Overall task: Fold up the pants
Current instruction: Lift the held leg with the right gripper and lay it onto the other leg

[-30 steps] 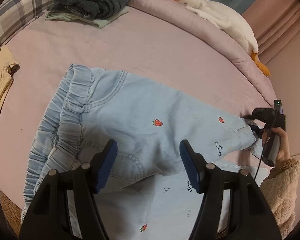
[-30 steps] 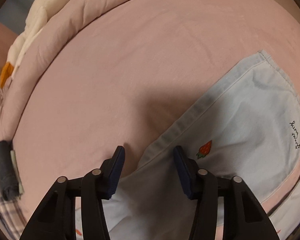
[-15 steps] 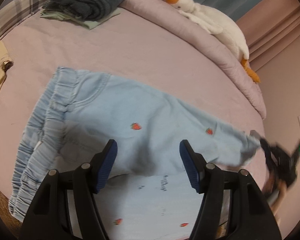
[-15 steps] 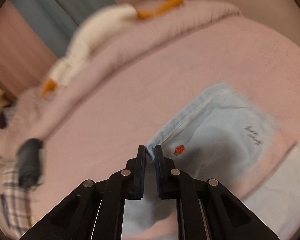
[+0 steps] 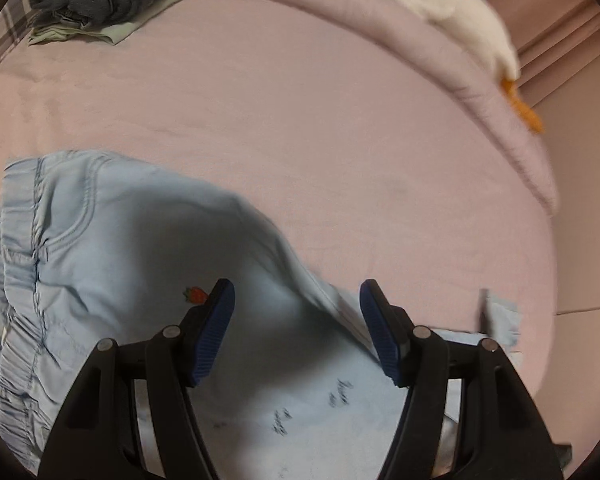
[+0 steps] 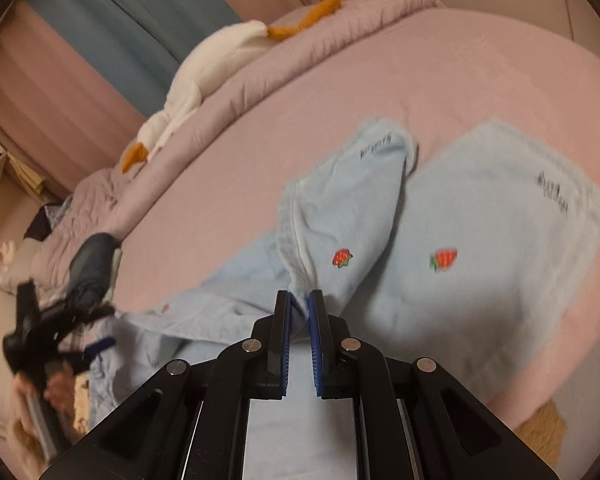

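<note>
We judge the pale blue denim pants with red strawberry motifs (image 6: pixel 452 248), spread on the pink bed (image 5: pixel 300 112), to be light, soft and floppy, so they are best taken at a hem or seam edge. Our right gripper (image 6: pixel 299 320) has just been closing; its fingers (image 6: pixel 282 320) now pinch one leg's edge, lifting it. Our left gripper (image 5: pixel 296 328) hovers over the seat, fingers (image 5: pixel 214 320) wide apart, holding nothing.
</note>
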